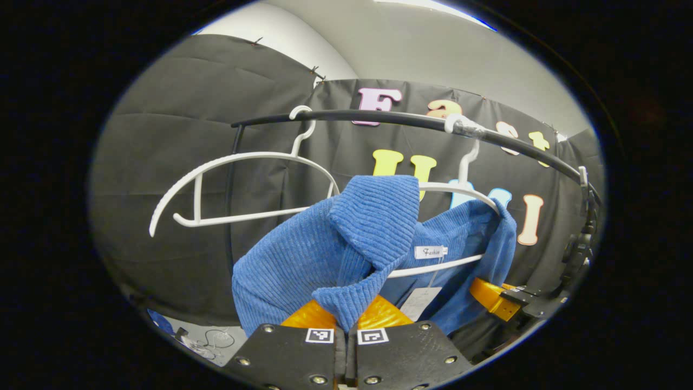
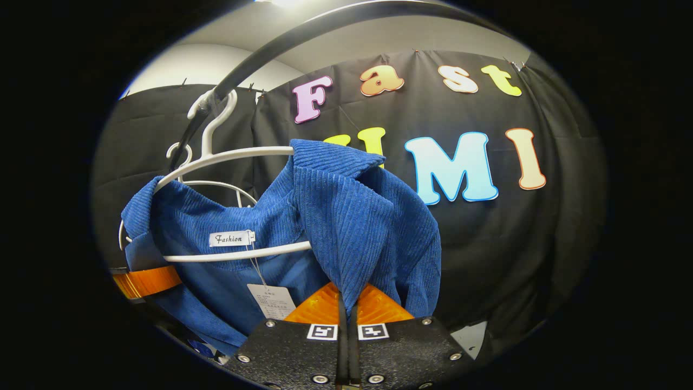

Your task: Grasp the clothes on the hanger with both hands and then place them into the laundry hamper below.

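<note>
In the left gripper view, the left gripper (image 1: pixel 345 317) sits at bottom centre, its two fingers clenched on a fold of the blue ribbed garment (image 1: pixel 303 260). The cloth rises from the pinch toward the middle of the frame, draped over a white hanger (image 1: pixel 460 189) whose hook catches the black rail (image 1: pixel 379 116) arching across the upper part. A second, bare hanger (image 1: pixel 238 187) hangs on the same rail at the left. A white neck label (image 1: pixel 430 252) and a paper tag (image 1: pixel 419 303) show right of centre. At lower right, the right gripper (image 1: pixel 495 300) reaches in against the far side of the garment.

In the right gripper view, the right gripper (image 2: pixel 346 309) is at bottom centre, likewise clamped on a lapel-like fold of the blue ribbed garment (image 2: pixel 357 216), which fills the centre and left. The white hanger (image 2: pixel 227 154) runs through the shoulders from upper left, its hook on the black rail (image 2: pixel 260 59). The left gripper (image 2: pixel 146 281) shows at the left edge, pressed into the cloth.

Both pinches look secure, so the step in hand seems to be getting the garment off the hanger. Doing it well probably means raising both grips together and drawing the shoulders off the hanger's ends evenly, rather than tugging straight down, which could drag the hanger along or unhook it from the rail. The hamper should lie below.
</note>
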`<state>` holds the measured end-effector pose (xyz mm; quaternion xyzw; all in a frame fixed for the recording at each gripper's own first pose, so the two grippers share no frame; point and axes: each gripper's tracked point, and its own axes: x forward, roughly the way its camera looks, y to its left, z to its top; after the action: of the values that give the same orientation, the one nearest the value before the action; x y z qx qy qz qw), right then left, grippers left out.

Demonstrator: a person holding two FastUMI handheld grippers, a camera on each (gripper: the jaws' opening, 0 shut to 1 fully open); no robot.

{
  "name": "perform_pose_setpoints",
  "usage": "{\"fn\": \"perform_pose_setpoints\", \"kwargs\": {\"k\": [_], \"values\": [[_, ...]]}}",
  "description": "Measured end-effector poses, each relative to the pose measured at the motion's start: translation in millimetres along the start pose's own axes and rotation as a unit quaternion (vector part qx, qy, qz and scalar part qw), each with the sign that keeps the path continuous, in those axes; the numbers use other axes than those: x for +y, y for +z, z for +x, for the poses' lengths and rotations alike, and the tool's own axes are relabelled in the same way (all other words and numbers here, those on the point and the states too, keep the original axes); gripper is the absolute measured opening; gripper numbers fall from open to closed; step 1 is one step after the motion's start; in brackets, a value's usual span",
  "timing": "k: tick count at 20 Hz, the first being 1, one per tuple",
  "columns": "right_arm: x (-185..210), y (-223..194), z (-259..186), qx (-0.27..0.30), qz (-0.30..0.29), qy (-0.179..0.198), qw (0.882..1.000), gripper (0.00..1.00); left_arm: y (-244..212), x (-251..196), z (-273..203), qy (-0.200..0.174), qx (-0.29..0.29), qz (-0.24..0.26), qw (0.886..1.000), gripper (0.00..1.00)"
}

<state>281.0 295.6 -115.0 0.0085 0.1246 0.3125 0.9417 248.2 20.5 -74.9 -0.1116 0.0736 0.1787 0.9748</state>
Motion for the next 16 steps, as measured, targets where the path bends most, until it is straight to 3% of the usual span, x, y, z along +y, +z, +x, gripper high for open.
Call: {"fn": "perform_pose_setpoints", "kwargs": {"k": [9,16], "values": [[-16,24,-15,-0.042,-0.008,-0.027,0.999,0.00,15,6,-15,-0.025,-0.012,-0.018,0.999,0.00],[-25,47,-23,-0.079,-0.009,-0.038,0.996,0.00,52,13,-41,-0.035,-0.039,-0.014,0.999,0.00]]}}
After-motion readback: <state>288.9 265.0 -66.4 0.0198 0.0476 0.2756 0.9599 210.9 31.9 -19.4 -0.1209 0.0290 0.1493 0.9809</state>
